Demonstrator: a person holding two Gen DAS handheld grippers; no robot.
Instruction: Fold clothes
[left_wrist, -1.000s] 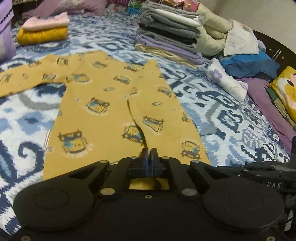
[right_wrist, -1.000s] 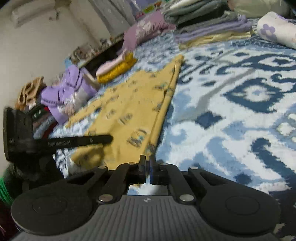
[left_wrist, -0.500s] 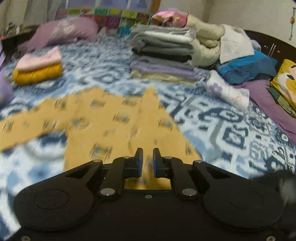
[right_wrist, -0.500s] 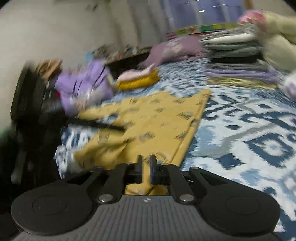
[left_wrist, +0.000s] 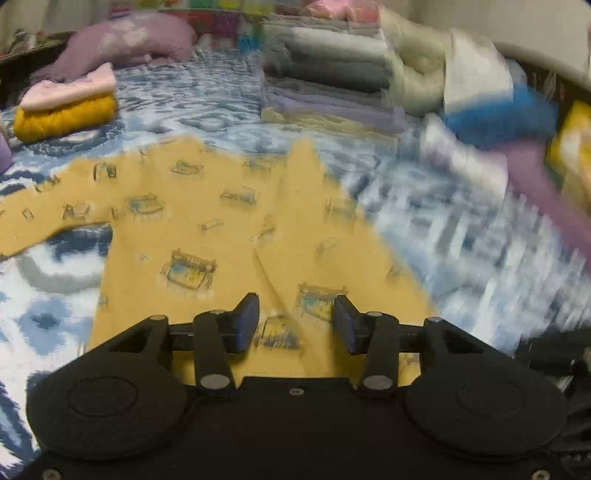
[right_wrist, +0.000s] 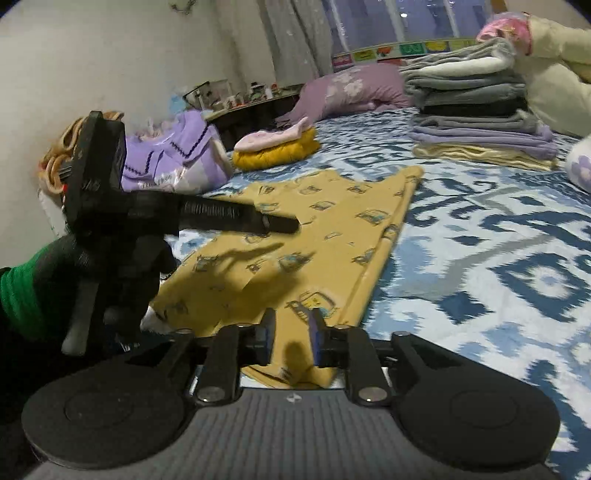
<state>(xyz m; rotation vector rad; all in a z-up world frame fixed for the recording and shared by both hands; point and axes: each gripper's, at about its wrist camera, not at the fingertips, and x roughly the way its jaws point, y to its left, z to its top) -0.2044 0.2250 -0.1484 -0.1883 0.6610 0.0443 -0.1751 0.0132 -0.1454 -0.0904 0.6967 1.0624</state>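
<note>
The yellow top (left_wrist: 192, 236) lay flat on the bed (right_wrist: 517, 266), printed side up, its hem at the near edge under both claws. One sleeve stretched out to the left in the left wrist view, while the right side was already turned in over the body, which gave the straight folded edge seen in the right wrist view. Spread this way, it was probably ready for the next fold.

The left claw (left_wrist: 295, 323) hung just above the hem with its jaws opening, moderately wide, and only flat cloth showed between them, none of it gripped. The right claw (right_wrist: 291, 338) sat over the near right corner with its jaws also opening, still narrow. A bit of hem rose in the gap, but the pads did not appear to press it. Both seemed to be letting go so the cloth could settle.

Behind the top, a folded stack (right_wrist: 476, 114) and a small pink-and-yellow pile (right_wrist: 277, 147) sat well apart from it, likely finished pieces kept clear of the working space.
</note>
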